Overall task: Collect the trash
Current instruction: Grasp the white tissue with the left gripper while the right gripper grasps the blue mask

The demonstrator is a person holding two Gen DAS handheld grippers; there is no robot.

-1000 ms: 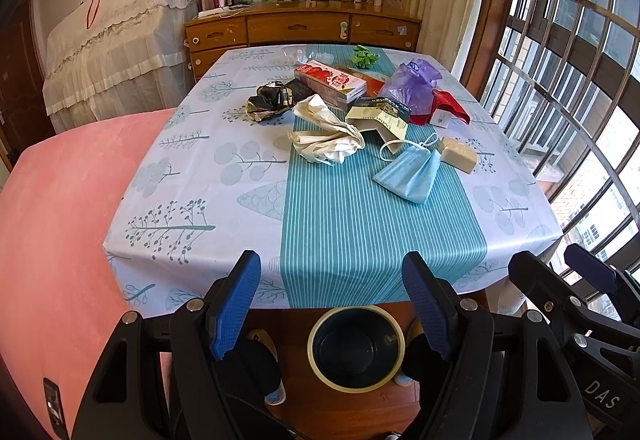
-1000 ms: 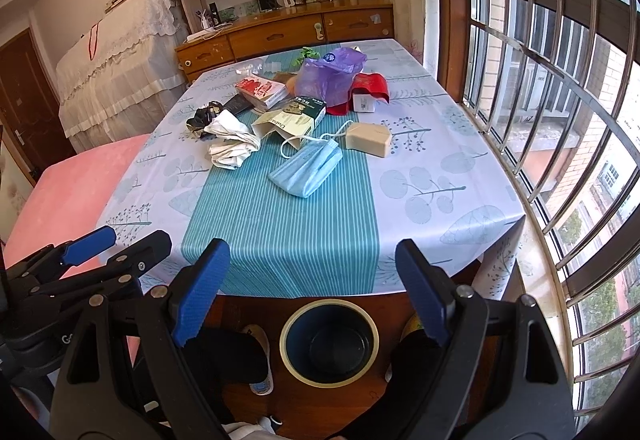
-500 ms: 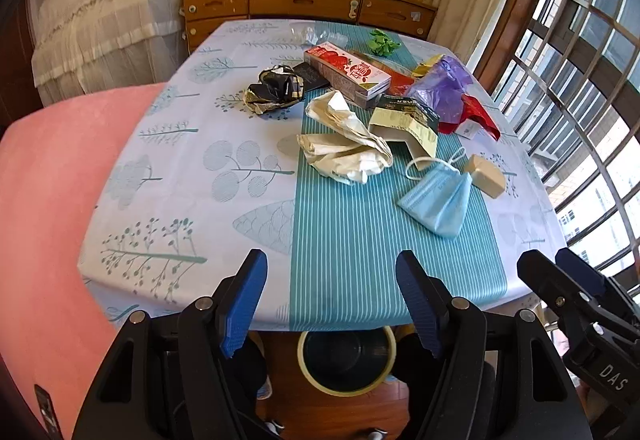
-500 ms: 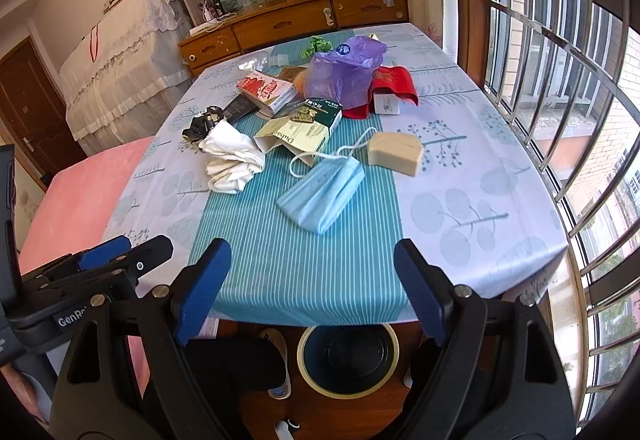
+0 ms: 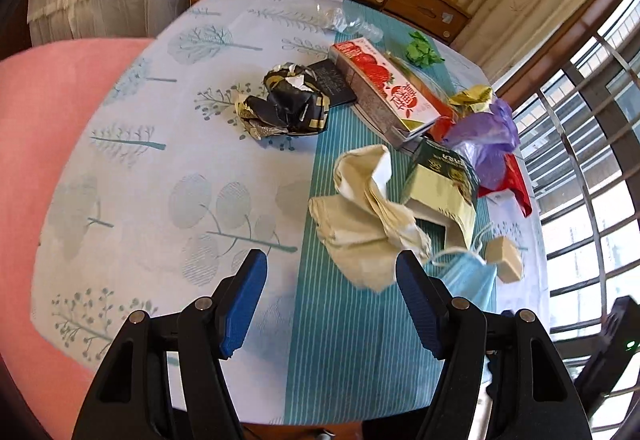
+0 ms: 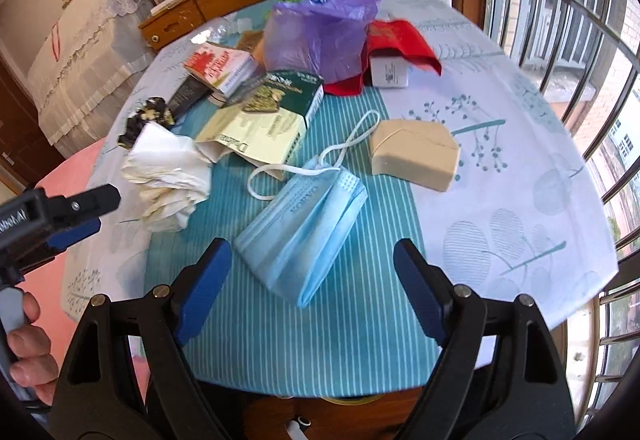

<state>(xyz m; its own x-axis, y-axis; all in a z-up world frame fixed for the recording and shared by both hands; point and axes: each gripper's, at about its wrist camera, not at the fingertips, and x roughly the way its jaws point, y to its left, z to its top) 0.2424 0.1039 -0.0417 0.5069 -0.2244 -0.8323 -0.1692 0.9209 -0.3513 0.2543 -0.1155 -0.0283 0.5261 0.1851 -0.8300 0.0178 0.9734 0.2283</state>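
Right wrist view: the right gripper [image 6: 308, 280] hangs unclenched and empty, jaws straddling the near end of the blue face mask [image 6: 304, 224], likely first pick. Left gripper [image 5: 332, 292], likewise released, faces the crumpled cream paper [image 5: 368, 228] just ahead.

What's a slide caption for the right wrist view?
Open right tongs above a blue mask on a table of trash.

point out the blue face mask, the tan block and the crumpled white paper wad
blue pleated face mask [image 6: 304, 224], right wrist view, middle of the folded pleats
tan rectangular block [image 6: 414, 152], right wrist view, its top face
crumpled white paper wad [image 5: 368, 224], left wrist view, centre of the creased bundle
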